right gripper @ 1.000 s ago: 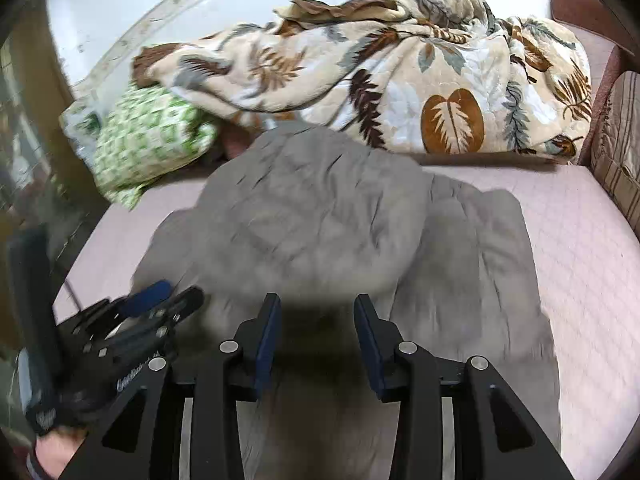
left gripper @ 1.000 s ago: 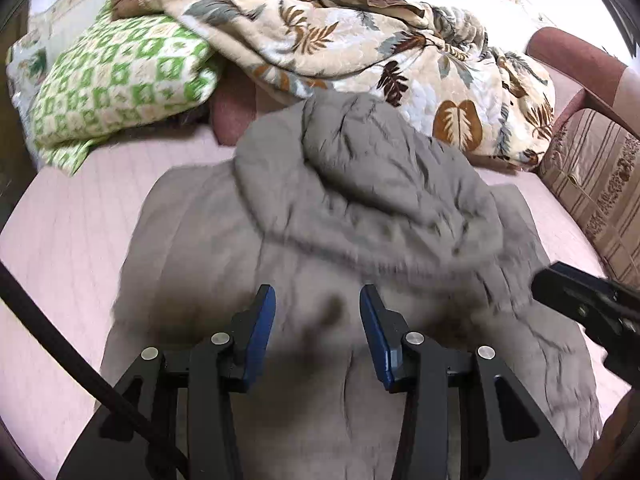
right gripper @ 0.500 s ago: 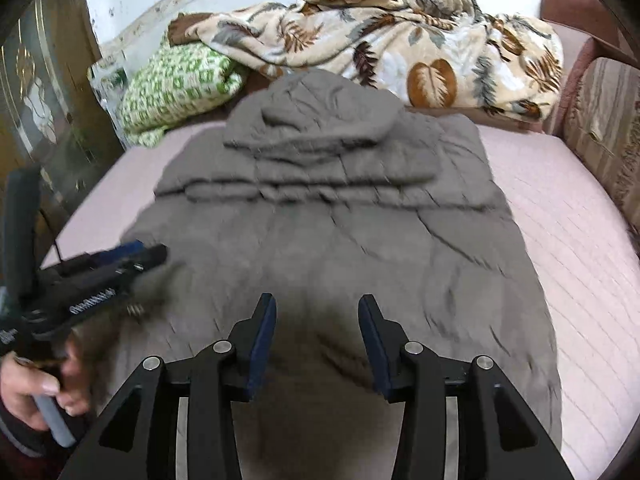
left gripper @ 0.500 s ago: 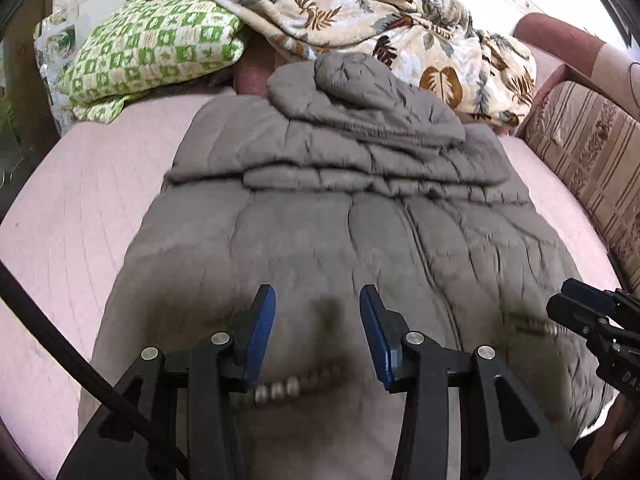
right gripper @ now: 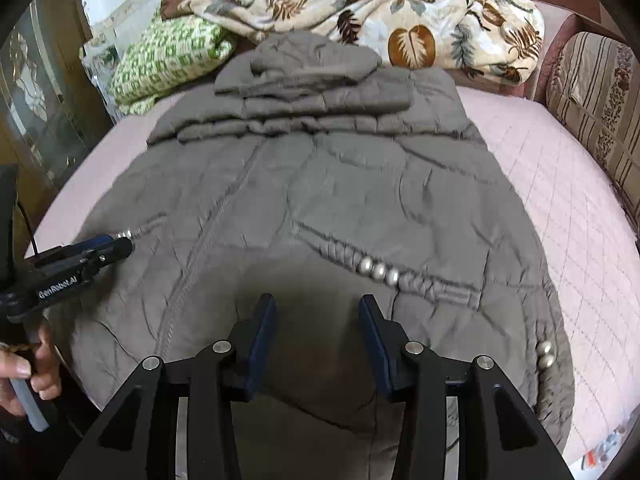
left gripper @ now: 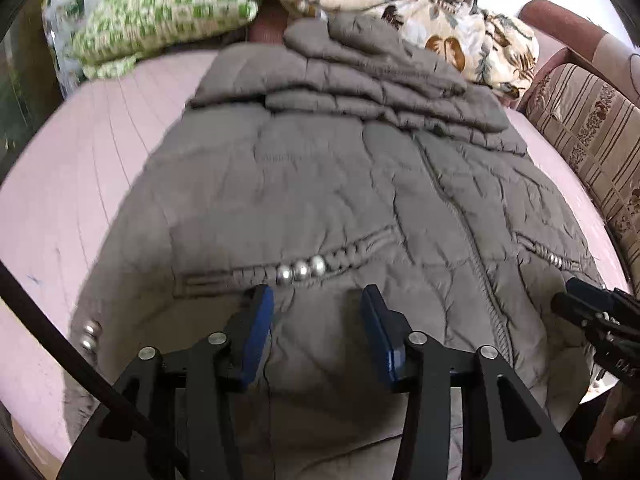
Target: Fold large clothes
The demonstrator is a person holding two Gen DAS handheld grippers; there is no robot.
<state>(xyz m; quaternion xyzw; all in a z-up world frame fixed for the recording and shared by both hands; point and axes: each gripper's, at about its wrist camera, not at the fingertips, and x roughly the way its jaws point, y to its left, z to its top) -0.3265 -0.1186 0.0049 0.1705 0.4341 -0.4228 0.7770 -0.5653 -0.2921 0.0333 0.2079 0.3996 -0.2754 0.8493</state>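
A large grey quilted hooded coat (left gripper: 340, 184) lies front-up on the pink bed, hood at the far end and hem towards me; it also shows in the right wrist view (right gripper: 320, 184). Its pockets carry silver beads (left gripper: 301, 269). My left gripper (left gripper: 316, 320) is open and empty, just above the coat's lower left part. My right gripper (right gripper: 316, 324) is open and empty above the lower right part. Each gripper shows in the other's view, the right one (left gripper: 592, 320) at the right edge and the left one (right gripper: 80, 256) at the left.
A leaf-print blanket (right gripper: 380, 12) and a green checked pillow (right gripper: 168, 56) lie at the head of the pink bedsheet (right gripper: 560, 200). A striped sofa arm (right gripper: 600, 92) stands at the right. A glass cabinet (right gripper: 36, 92) is at the left.
Both grippers have drawn back from the hood end to the hem end of the coat. The coat now lies spread out flat. Both stayed open.
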